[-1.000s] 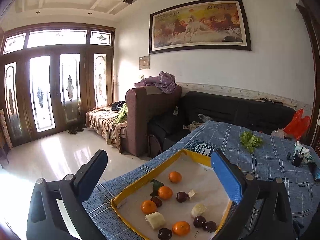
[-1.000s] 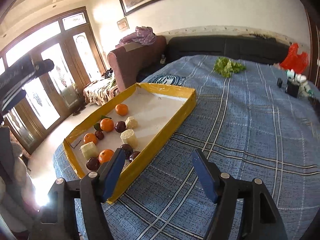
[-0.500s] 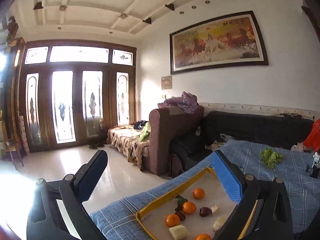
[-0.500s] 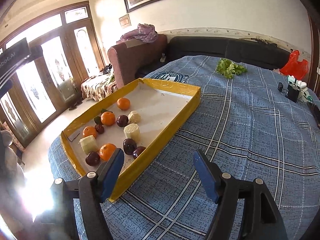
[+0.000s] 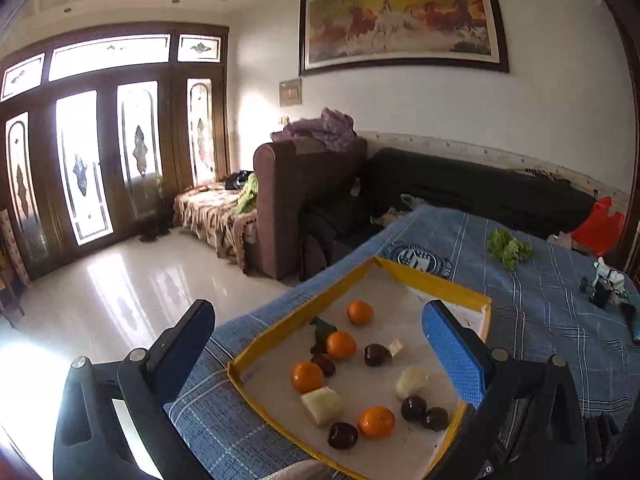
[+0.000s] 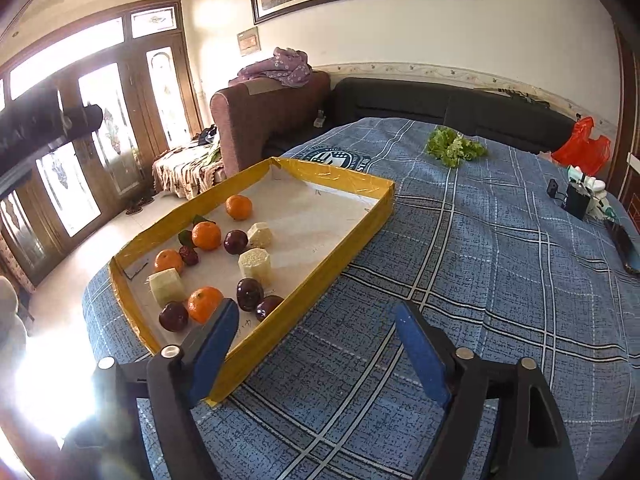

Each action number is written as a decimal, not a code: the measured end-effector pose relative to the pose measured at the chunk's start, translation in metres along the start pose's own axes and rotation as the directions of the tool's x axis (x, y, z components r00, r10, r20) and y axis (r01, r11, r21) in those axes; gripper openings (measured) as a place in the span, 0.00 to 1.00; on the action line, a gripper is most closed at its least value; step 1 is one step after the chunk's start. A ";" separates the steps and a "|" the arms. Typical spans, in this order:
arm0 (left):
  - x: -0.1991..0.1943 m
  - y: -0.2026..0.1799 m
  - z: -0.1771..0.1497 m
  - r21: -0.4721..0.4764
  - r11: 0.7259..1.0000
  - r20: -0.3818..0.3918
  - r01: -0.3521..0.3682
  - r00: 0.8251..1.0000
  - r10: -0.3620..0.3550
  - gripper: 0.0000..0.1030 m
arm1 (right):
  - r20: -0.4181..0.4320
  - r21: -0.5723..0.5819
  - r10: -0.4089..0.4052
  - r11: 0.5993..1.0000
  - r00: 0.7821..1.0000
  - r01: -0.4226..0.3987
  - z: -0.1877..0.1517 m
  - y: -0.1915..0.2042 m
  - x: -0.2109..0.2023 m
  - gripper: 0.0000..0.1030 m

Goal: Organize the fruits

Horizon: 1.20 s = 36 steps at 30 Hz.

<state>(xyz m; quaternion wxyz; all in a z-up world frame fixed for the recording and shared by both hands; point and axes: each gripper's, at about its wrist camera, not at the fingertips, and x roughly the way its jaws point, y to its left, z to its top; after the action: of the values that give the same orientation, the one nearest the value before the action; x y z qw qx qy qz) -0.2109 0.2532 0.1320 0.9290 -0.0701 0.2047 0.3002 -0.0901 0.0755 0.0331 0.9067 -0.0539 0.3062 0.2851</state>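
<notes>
A yellow-rimmed tray [image 6: 352, 240] [image 5: 436, 280] lies on the blue checked cloth [image 6: 480, 260]. In it lie several oranges [image 6: 206, 235] [image 5: 340, 345], several dark plums [image 6: 249, 294] [image 5: 377, 354] and pale cut fruit chunks [image 6: 255, 265] [image 5: 322, 400]. My left gripper [image 5: 320, 344] is open and empty, held above the tray's near left part. My right gripper [image 6: 316, 344] is open and empty, above the tray's near right rim and the cloth.
A bunch of green leaves [image 6: 456, 148] lies at the far side of the table. Small dark and white items [image 6: 580, 196] and a red bag [image 6: 582, 148] sit at the right edge. Sofas [image 6: 400, 100] stand behind; the floor [image 5: 120, 288] drops off left.
The left gripper's view tilted up toward the room, then came back down over the tray. The right gripper drifted slightly closer to the tray. Both stayed open.
</notes>
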 end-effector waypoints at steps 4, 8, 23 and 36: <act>0.010 0.006 -0.006 -0.004 1.000 -0.040 -0.005 0.999 0.005 1.00 | 0.004 -0.027 -0.022 0.999 1.000 0.022 -0.001 0.004 0.000 0.89; 0.008 0.010 -0.009 0.011 1.000 -0.062 0.002 0.998 -0.001 1.00 | 0.010 -0.077 -0.041 0.996 0.999 0.042 0.000 0.013 0.000 0.90; 0.027 0.024 -0.019 -0.029 0.999 -0.168 0.026 0.985 -0.031 1.00 | -0.013 -0.114 -0.068 0.991 0.998 0.066 0.002 0.028 0.006 0.91; 0.032 0.029 -0.023 -0.075 0.995 -0.221 0.070 0.972 -0.085 1.00 | 0.004 -0.123 -0.047 0.991 0.999 0.047 -0.002 0.039 0.001 0.92</act>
<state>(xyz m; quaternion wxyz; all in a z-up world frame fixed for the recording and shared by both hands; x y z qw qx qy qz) -0.2121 0.2884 0.0975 0.9082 -0.1421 0.2951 0.2606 -0.1123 0.1078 0.0339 0.9083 -0.1167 0.2861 0.2822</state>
